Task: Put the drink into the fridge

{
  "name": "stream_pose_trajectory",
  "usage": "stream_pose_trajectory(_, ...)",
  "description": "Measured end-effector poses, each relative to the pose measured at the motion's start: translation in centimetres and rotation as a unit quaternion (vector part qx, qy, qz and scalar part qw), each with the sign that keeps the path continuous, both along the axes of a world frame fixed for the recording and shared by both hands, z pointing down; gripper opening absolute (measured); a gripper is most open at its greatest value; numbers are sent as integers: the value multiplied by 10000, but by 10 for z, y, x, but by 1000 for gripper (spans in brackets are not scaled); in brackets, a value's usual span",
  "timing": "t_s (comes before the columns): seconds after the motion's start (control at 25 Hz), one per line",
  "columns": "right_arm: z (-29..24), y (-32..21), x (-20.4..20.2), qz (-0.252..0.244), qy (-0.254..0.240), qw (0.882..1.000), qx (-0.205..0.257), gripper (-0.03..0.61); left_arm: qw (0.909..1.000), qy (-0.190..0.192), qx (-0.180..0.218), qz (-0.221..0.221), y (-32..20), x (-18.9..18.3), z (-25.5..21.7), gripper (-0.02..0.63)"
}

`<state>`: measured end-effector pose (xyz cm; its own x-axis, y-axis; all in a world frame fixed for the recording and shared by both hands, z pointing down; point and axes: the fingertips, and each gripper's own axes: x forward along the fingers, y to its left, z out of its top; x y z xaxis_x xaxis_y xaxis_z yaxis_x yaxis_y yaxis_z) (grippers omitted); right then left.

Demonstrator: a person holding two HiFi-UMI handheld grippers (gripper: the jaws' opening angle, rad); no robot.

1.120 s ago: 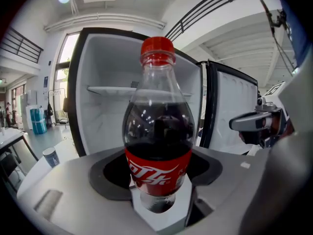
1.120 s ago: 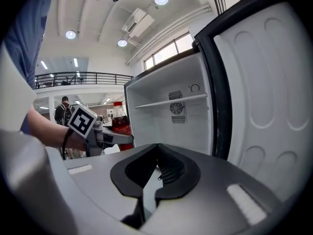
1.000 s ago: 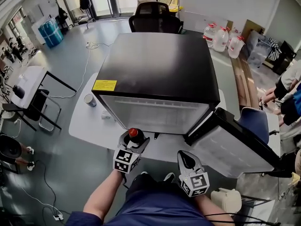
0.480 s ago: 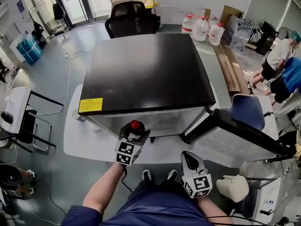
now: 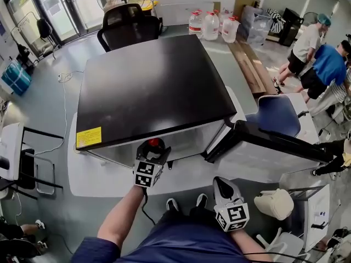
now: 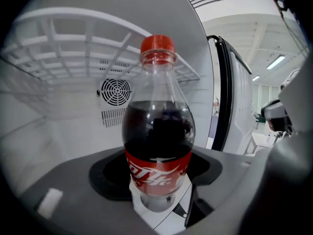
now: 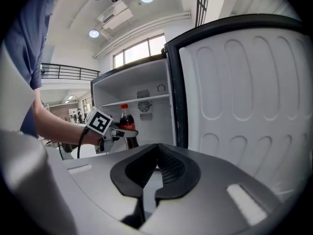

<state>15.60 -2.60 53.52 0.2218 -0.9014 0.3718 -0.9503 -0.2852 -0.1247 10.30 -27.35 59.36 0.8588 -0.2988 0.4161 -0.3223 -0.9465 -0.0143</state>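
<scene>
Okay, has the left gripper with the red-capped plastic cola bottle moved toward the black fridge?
Yes. The left gripper has carried the red-capped cola bottle forward: its cap now sits right under the top front edge of the black fridge.

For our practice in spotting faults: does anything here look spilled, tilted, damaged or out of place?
Nothing stands out. The cola bottle stands upright in the left gripper, its red cap on, with no spill visible. The fridge door is swung open.
</scene>
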Motion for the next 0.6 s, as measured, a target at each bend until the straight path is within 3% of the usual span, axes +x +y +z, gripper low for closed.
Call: stream_pose_trajectory(0.6, 6, 45, 16, 825, 42, 9964, -196, 6, 9998, 125, -124, 2, -33, 56, 11, 314)
